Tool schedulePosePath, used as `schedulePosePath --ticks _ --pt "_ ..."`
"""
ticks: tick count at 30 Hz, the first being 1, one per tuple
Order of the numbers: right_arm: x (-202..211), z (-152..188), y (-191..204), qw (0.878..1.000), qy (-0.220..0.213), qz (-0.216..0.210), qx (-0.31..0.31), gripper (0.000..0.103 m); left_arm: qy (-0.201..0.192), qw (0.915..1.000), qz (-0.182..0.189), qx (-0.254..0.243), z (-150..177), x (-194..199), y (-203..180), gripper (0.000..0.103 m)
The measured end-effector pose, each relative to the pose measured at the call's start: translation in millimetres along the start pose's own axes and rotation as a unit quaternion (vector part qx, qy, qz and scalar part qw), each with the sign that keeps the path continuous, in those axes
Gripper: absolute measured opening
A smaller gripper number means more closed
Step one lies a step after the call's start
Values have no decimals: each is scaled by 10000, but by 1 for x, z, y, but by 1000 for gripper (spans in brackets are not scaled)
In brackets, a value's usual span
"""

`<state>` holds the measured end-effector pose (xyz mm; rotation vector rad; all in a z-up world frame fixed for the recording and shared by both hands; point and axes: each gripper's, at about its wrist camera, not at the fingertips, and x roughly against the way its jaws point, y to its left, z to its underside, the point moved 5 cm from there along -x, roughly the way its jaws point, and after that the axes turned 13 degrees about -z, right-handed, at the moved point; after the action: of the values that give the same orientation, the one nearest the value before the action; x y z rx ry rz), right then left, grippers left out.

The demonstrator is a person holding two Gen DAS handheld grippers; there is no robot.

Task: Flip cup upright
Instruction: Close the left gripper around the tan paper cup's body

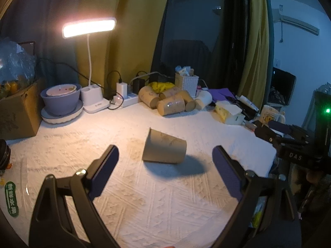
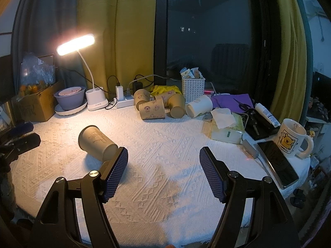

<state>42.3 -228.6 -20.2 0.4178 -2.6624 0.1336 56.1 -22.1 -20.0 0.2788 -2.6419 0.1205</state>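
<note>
A brown paper cup (image 1: pixel 164 147) lies on its side on the white textured cloth (image 1: pixel 144 196), its wide mouth toward the left in the left wrist view. My left gripper (image 1: pixel 165 155) is open, its fingers on either side of the cup and a little short of it. In the right wrist view the cup (image 2: pixel 97 142) lies left of centre, its base beside the left fingertip (image 2: pixel 119 161). My right gripper (image 2: pixel 163 157) is open and empty, to the right of the cup. The left gripper's body (image 2: pixel 18 142) shows at that view's left edge.
A pile of paper cups (image 2: pixel 159 105) lies at the back, with a white basket (image 2: pixel 193 88), a lit desk lamp (image 2: pixel 76 43), a power strip and a purple bowl (image 2: pixel 70 99). On the right are tissues (image 2: pixel 225 126), a phone (image 2: pixel 277 163) and a bear mug (image 2: pixel 291 138). A cardboard box (image 1: pixel 18 111) stands left.
</note>
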Motion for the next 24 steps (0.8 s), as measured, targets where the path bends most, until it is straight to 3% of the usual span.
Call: schedulePosePath --ticks 14,24 --pt "-43 7 -42 9993 223 -250 -188 75 1043 9942 48 260 5 -63 -23 93" --pt "-76 -4 -67 9968 302 -729 -120 75 2012 9753 -264 866 9 -119 -38 93"
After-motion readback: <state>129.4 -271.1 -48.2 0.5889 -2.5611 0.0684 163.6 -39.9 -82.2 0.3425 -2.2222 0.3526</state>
